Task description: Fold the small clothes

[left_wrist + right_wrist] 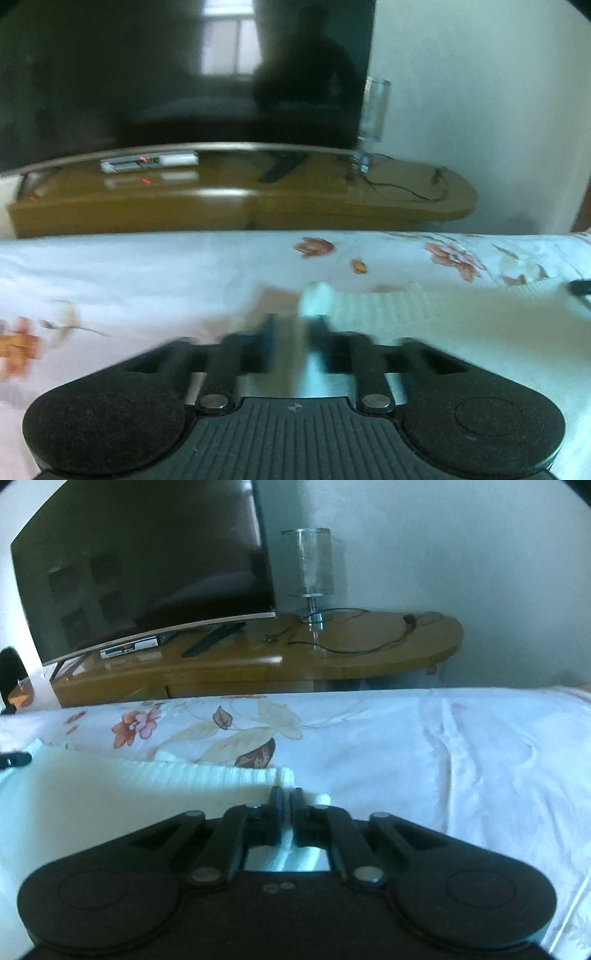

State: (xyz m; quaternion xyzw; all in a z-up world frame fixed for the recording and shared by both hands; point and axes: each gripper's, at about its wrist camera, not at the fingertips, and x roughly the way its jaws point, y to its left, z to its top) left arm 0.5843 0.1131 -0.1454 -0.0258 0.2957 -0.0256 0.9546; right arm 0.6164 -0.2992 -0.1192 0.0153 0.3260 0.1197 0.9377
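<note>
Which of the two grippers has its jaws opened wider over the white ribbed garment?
The left gripper: a clear gap shows between its fingers. The right gripper shows only a thin slit at the garment corner.

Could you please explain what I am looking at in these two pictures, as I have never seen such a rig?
A person holds a gripper in each hand; each carries a camera looking along its two jaws. One picture comes from the left gripper, the other from the right gripper. Both reach over a floral sheet, where a cream knit garment lies. The left jaws stand open at one corner; the right jaws are nearly closed about its edge, though whether they pinch it is unclear. Behind stands a TV.
</note>
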